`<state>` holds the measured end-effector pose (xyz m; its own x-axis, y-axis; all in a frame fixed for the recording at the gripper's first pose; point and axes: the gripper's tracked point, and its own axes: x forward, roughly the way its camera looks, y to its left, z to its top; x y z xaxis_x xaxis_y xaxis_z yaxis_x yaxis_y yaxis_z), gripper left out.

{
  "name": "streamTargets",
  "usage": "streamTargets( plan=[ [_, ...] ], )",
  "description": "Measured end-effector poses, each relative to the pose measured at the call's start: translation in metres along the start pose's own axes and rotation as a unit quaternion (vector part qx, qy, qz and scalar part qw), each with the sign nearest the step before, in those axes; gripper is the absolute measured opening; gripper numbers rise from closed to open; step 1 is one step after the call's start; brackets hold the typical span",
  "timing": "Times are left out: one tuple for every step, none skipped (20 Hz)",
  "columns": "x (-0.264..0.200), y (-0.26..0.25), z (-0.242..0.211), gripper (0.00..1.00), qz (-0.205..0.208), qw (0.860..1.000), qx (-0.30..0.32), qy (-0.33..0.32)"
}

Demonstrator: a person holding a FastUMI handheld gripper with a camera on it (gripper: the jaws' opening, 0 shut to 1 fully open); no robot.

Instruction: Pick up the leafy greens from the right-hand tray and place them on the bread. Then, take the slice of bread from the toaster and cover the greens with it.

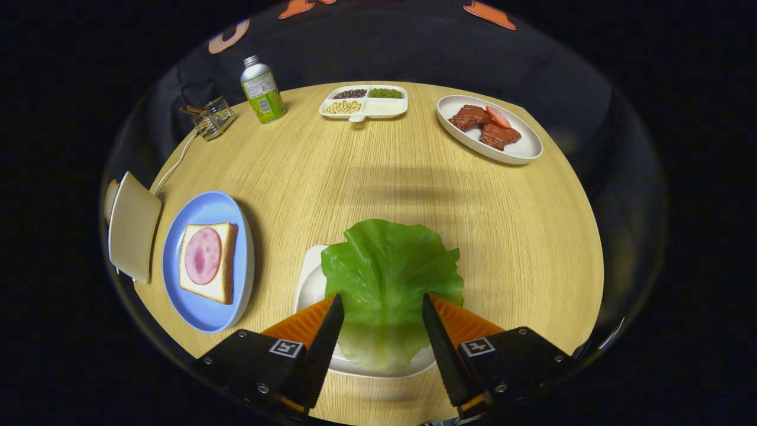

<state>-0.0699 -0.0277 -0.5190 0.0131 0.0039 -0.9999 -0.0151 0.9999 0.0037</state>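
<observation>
Just open tongs (381, 305) straddling greens (390, 278).

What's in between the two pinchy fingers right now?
In the gripper view, the lettuce leaf lies between the open gripper fingers, on its white tray. The fingers are not pressing on it yet.

A green-labelled bottle (262, 90) is standing at the far left of the wooden counter (378, 183), with a small clear glass box (214, 118) sitting just beside it. A divided dish of beans (364, 102) is sitting at the far middle, and an oval plate of meat slices (489, 128) is lying off to its right.
</observation>
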Motion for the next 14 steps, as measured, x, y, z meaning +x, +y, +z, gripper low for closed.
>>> streamTargets(
  plan=[
    [0.003, 0.001, 0.0, 0.79, -0.001, 1.0, 0.003, 0.004],
    [0.004, 0.002, -0.002, 0.78, 0.0, 1.0, 0.009, 0.009],
    [0.007, 0.003, -0.004, 0.73, 0.001, 1.0, 0.013, 0.014],
    [0.006, 0.002, -0.003, 0.71, 0.0, 1.0, 0.017, 0.012],
    [0.006, 0.001, -0.003, 0.67, -0.001, 1.0, 0.02, 0.018],
    [0.006, -0.001, -0.002, 0.64, -0.004, 1.0, 0.026, 0.014],
    [0.007, -0.002, -0.003, 0.6, -0.004, 0.999, 0.029, 0.018],
    [0.007, -0.003, -0.003, 0.56, -0.005, 0.999, 0.033, 0.017],
    [0.008, -0.005, -0.002, 0.48, -0.007, 0.999, 0.035, 0.015],
    [0.008, -0.006, -0.001, 0.44, -0.007, 0.999, 0.037, 0.013],
    [0.008, -0.008, 0.0, 0.34, -0.009, 0.999, 0.039, 0.01],
    [0.009, -0.009, -0.001, 0.27, -0.008, 0.999, 0.044, 0.008],
    [0.009, -0.01, 0.0, 0.2, -0.009, 0.999, 0.046, 0.008],
    [0.009, -0.011, 0.0, 0.17, -0.009, 0.999, 0.05, 0.007]
  ],
)
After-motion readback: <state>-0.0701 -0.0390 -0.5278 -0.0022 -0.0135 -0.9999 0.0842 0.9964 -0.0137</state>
